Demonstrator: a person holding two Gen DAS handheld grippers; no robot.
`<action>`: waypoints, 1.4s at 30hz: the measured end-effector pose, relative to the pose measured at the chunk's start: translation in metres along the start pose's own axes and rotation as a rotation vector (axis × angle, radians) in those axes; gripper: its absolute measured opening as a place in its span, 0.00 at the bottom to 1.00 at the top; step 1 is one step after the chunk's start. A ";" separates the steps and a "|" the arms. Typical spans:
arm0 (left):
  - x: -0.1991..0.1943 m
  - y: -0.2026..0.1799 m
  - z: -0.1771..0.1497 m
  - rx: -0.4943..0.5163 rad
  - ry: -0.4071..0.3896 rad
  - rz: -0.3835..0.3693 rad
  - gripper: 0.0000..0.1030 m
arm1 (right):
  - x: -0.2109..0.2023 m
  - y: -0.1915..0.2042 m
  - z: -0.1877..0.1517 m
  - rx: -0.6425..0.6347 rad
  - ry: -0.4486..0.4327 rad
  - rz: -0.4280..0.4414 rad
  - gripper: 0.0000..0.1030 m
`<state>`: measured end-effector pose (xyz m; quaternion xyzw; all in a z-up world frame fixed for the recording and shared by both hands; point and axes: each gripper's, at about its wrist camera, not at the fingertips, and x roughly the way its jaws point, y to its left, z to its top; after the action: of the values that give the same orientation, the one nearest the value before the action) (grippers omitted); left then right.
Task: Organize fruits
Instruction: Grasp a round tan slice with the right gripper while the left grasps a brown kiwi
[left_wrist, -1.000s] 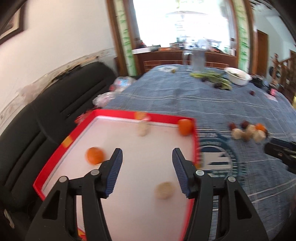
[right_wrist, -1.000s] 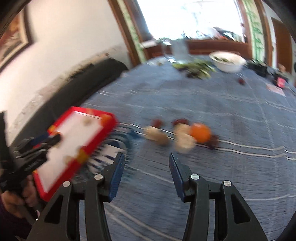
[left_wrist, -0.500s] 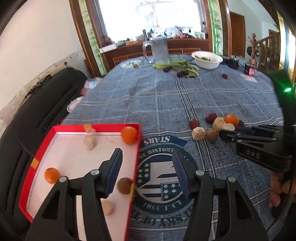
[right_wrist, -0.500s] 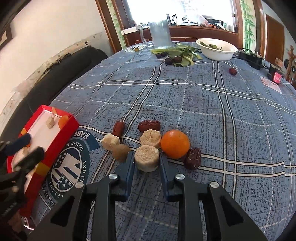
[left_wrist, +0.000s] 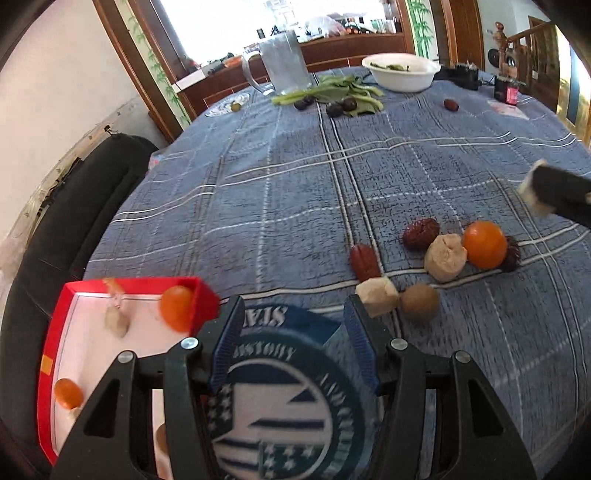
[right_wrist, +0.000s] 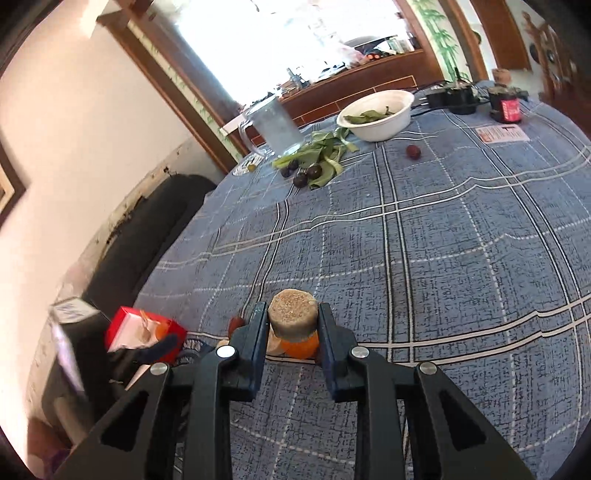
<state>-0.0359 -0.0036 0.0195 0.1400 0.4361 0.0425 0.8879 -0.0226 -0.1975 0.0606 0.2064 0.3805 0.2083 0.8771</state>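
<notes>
Now right gripper (right_wrist: 291, 334) pinches tan round piece (right_wrist: 293, 314), lifted for carrying to red tray (left_wrist: 61, 325) at lower left; left gripper (left_wrist: 293, 345) fingers wide, empty, w/ pile (left_wrist: 443, 258) waiting mid-right.

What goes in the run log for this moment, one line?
right gripper: shut on tan round piece, lifted off table | left gripper: open, empty | red tray: holds some fruit | orange: on tablecloth
</notes>
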 end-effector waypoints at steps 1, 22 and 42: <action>0.003 -0.002 0.002 0.001 -0.001 0.005 0.56 | -0.002 0.000 0.001 0.000 -0.005 0.004 0.24; -0.004 -0.019 0.003 0.018 -0.032 -0.154 0.56 | 0.002 -0.002 -0.002 0.039 0.037 0.014 0.24; -0.019 -0.039 -0.007 -0.017 0.033 -0.337 0.54 | 0.007 -0.009 -0.004 0.069 0.054 -0.021 0.24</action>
<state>-0.0549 -0.0433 0.0192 0.0566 0.4674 -0.1011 0.8764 -0.0192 -0.2004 0.0494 0.2271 0.4131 0.1914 0.8609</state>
